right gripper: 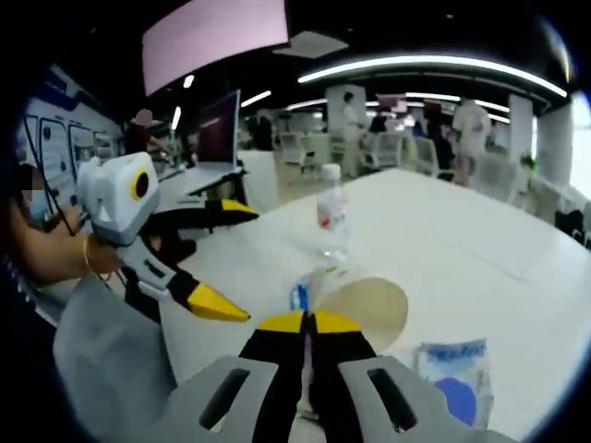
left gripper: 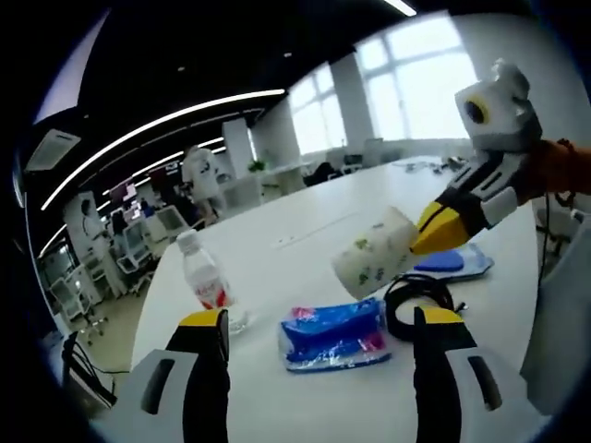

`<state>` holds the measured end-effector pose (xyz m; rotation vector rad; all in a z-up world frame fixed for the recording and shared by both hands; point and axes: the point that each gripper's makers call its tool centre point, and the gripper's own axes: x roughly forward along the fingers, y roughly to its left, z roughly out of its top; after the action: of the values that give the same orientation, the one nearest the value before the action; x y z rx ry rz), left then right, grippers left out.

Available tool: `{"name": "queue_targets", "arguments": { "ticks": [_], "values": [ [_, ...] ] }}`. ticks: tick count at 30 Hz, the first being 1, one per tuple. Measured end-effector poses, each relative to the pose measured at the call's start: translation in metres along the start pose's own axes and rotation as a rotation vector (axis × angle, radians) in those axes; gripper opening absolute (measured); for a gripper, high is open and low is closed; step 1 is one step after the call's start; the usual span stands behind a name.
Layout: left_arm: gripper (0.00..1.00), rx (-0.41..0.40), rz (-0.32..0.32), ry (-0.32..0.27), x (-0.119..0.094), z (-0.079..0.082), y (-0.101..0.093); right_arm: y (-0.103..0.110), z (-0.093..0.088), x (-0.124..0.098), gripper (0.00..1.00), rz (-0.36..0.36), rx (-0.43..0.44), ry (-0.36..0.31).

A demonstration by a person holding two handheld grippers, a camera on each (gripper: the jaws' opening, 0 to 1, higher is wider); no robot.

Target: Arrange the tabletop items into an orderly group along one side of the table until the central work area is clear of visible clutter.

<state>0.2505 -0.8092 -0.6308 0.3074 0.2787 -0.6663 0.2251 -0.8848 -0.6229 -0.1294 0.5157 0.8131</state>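
Right gripper (left gripper: pixel 434 231) clenching paper roll (left gripper: pixel 374 251), holding it tilted above white table (left gripper: pixel 305 231). Left gripper (left gripper: pixel 319 337) hanging with jaws spread, gripping nothing. Bottle (left gripper: pixel 205 281) standing near blue packet (left gripper: pixel 332 334); black cable (left gripper: pixel 416 300) lying just beside packet.

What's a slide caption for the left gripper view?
Right gripper lifts a paper roll above the table, cable, blue packet and bottle.

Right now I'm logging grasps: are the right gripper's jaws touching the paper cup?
Touching. In the left gripper view the right gripper has its yellow jaws pinched on the rim of the paper cup, which is lifted and tilted above the white table.
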Motion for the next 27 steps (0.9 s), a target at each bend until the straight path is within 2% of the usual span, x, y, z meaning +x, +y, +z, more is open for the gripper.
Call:
{"name": "queue_targets", "arguments": {
  "ticks": [6,14,17,25,27],
  "values": [
    [0.76,0.058,-0.022,-0.003,-0.003,0.003,-0.011,0.020,0.004,-0.005,0.00,0.056,-0.045,0.044],
    [0.71,0.111,-0.044,-0.012,-0.006,0.009,-0.021,0.036,-0.001,-0.007,0.00,0.070,-0.194,0.114],
    [0.66,0.150,-0.049,-0.024,-0.008,0.014,-0.026,0.042,-0.003,-0.008,0.00,0.093,-0.189,0.125],
    [0.64,0.247,-0.092,-0.014,-0.008,0.016,-0.047,0.055,-0.007,-0.015,0.00,0.129,-0.241,0.162],
    [0.62,0.276,-0.084,-0.012,-0.009,0.017,-0.050,0.057,-0.007,-0.017,0.00,0.140,-0.249,0.167]
  ]
}}
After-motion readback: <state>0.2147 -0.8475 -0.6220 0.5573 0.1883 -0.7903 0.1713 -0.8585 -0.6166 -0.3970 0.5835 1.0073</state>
